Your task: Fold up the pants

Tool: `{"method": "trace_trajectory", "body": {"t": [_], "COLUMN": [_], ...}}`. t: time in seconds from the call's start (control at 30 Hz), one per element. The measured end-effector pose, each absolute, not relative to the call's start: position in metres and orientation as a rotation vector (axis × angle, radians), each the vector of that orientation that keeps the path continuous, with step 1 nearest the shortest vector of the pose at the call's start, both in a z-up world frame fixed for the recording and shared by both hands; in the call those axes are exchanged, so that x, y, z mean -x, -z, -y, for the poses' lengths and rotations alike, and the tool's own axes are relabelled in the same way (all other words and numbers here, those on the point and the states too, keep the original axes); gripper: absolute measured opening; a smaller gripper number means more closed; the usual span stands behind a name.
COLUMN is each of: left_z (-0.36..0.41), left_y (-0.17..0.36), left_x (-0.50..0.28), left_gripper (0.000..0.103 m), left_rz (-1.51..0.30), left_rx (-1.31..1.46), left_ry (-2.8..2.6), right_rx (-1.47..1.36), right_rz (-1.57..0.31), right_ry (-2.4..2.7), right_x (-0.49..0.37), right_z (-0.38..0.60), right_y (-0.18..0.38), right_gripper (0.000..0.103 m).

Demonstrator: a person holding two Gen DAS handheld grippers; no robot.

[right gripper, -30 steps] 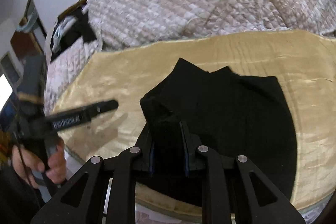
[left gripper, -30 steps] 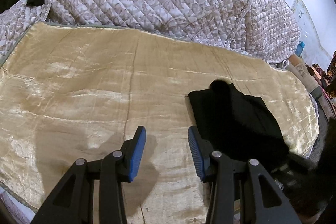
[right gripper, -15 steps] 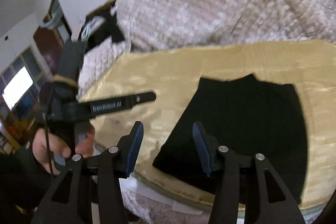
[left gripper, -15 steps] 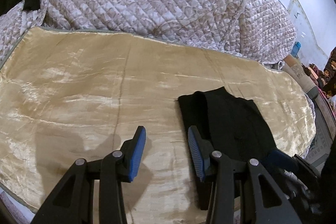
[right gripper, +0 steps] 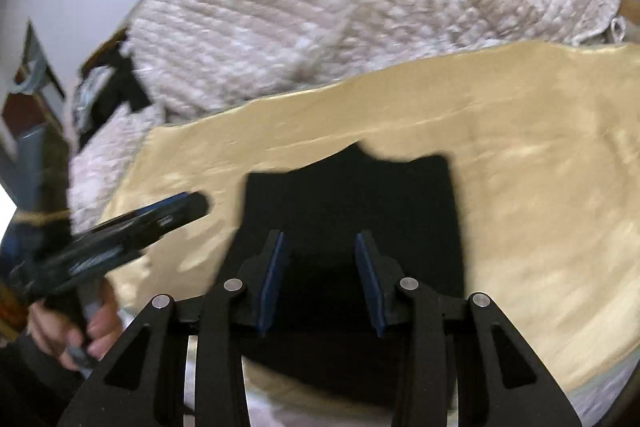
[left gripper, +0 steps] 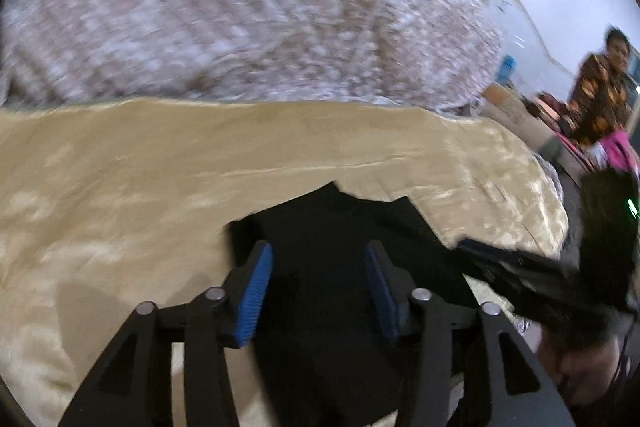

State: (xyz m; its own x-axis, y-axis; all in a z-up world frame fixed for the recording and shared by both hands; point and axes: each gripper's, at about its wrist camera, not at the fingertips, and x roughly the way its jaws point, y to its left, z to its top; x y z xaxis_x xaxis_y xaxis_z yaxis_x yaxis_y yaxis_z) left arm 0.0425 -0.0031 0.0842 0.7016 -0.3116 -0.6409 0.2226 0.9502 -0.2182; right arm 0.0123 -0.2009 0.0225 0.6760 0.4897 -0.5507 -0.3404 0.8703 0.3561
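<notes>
Black folded pants (right gripper: 352, 211) lie on gold cloth (right gripper: 520, 155); both grippers, left gripper (left gripper: 318, 291) and right gripper (right gripper: 320, 277), gape empty; lettering blurred.

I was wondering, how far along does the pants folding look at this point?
Mostly done: the black pants lie as a compact folded rectangle on the tan blanket. Nothing is in hand; the left gripper and right gripper both hover open above them. What is left, if anything, looks like a final fold or tidying.
</notes>
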Motion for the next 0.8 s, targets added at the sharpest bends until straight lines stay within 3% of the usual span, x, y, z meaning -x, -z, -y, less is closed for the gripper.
{"method": "trace_trajectory", "body": {"t": [0.2,0.27,0.33,0.7,0.8], "left_z": [0.008,0.005,0.003,-0.005,0.004], "left_y": [-0.039,-0.029,-0.030,-0.048,-0.054], "left_x": [-0.076,-0.074,-0.071,-0.039,-0.018], "left_gripper": [0.053,0.058,0.058,0.055,0.055], "left_rz": [-0.870,-0.869,-0.864,-0.831,-0.815], "left_rx": [0.141,0.142,0.154,0.144,0.099], "left_ry": [0.235,0.231,0.234,0.207,0.205], "right_rx": [-0.182,-0.162,-0.163,-0.199,-0.172], "right_rz": [-0.728,-0.780,-0.816,-0.721,-0.705], "right_ry": [-0.429,-0.396,-0.349,-0.389,-0.390], "right_x": [-0.063,-0.078,-0.089,-0.034,-0.011], "right_z": [0.205,0.209,0.214,0.232,0.226], "right_y": [-0.009,0.005,0.016,-0.008,-0.010], "right_gripper": [0.029,0.025,0.008,0.011,0.016]}}
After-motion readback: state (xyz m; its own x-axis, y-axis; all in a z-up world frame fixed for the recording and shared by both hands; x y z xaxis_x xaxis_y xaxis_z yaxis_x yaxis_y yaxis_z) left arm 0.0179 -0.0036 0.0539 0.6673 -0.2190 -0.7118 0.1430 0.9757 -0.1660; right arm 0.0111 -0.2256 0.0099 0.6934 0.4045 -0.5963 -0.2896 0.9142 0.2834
